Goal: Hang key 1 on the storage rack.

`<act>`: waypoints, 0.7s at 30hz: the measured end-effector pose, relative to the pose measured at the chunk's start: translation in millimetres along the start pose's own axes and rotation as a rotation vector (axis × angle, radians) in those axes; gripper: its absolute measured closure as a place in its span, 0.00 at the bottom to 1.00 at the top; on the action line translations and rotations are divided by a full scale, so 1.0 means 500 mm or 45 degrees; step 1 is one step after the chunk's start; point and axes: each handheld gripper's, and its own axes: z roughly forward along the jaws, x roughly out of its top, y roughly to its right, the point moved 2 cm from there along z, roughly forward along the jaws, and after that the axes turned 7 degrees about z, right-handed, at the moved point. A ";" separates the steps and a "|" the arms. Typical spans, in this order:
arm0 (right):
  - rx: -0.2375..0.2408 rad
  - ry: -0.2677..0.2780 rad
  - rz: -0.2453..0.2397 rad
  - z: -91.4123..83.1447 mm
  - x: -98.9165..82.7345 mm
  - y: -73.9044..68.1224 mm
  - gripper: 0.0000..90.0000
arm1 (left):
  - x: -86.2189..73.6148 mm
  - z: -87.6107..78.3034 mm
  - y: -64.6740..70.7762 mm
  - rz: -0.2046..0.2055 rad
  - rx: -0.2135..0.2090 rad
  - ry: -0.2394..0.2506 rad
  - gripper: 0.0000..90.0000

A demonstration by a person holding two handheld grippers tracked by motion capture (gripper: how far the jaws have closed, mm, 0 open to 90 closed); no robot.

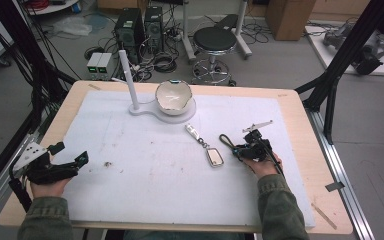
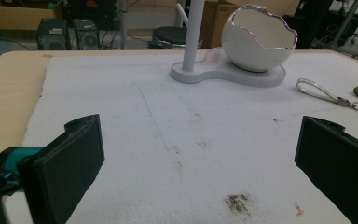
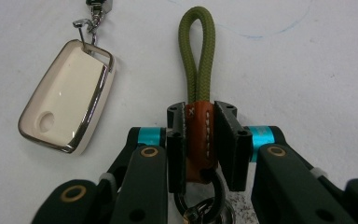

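Note:
A green rope loop (image 3: 196,51) with a brown leather wrap (image 3: 199,140) lies on the white mat, and my right gripper (image 3: 200,116) is shut on that leather wrap, with a metal ring behind the jaws. In the high view the right gripper (image 1: 240,150) sits right of centre with the green loop (image 1: 226,141) pointing away from it. A cream key fob (image 3: 65,109) with a chrome rim lies just left of the loop, chained to a pale strap (image 1: 194,131). My left gripper (image 1: 72,157) rests at the mat's left edge; its jaws stand wide apart with nothing between them (image 2: 200,144).
A cracked-egg-shaped white bowl (image 1: 173,96) sits on a white base with an upright post (image 1: 130,80) at the back middle of the mat (image 1: 130,150). A small dirt smudge (image 2: 237,203) marks the mat ahead of the left gripper. Bare wooden table edge (image 1: 325,150) runs along the right.

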 end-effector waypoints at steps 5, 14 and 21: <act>0.019 0.004 0.031 -0.003 -0.001 0.004 0.86 | 0.000 0.000 0.000 -0.001 0.001 0.004 0.02; 0.062 0.065 0.083 -0.031 0.001 0.010 0.87 | 0.001 0.000 -0.001 -0.005 0.002 0.009 0.02; 0.082 0.142 0.066 -0.081 0.039 -0.011 0.87 | 0.002 0.002 0.000 -0.007 0.003 0.011 0.02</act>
